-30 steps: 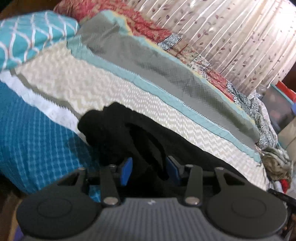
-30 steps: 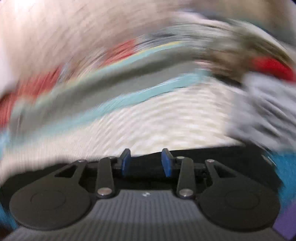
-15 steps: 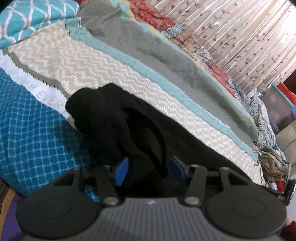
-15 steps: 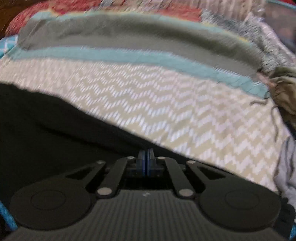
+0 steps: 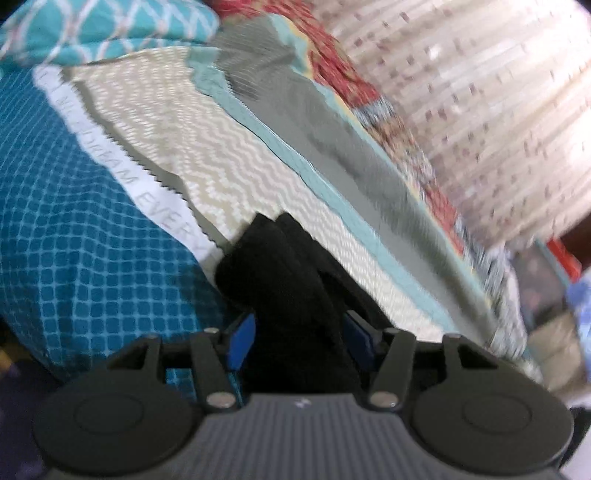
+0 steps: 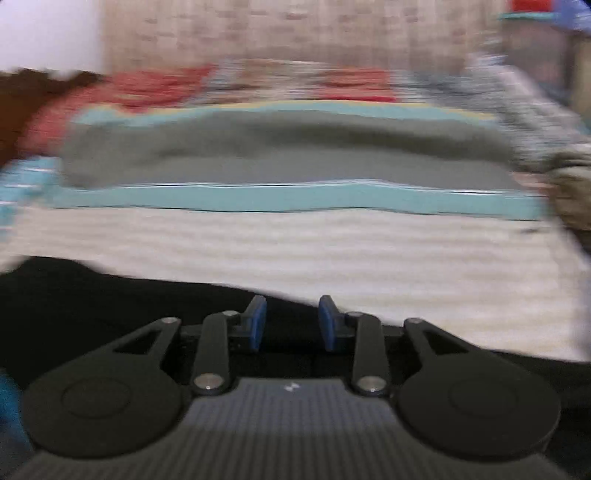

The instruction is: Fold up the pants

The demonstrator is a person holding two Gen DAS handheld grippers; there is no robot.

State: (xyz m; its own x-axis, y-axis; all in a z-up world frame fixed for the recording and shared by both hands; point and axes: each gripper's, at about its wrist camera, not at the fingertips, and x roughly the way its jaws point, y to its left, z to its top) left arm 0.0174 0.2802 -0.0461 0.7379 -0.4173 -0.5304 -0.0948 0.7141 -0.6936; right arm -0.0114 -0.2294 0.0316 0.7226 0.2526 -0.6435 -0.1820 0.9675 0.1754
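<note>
Black pants (image 5: 280,280) lie bunched on the bed's beige chevron cover (image 5: 221,166). My left gripper (image 5: 301,341) sits low over that bunch. Its jaws are opening; the cloth runs between the blue pads (image 5: 242,341), whose inner faces still show, so they do not press on it. In the right wrist view the pants (image 6: 92,314) spread flat across the lower frame. My right gripper (image 6: 292,325) hovers at their far edge, its jaws opening with nothing pinched between them. Both views are blurred by motion.
The cover has a blue checked part (image 5: 74,240) on the left and grey and teal bands (image 6: 295,162) farther back. A teal patterned pillow (image 5: 92,33) lies at the head. A pale curtain (image 5: 480,92) hangs behind, and loose clothes (image 6: 569,184) are heaped at the right.
The left gripper's jaws widened around the bunched pants and it sank and rolled a little. The right gripper went fully shut, then opened again while sliding sideways along the pants.
</note>
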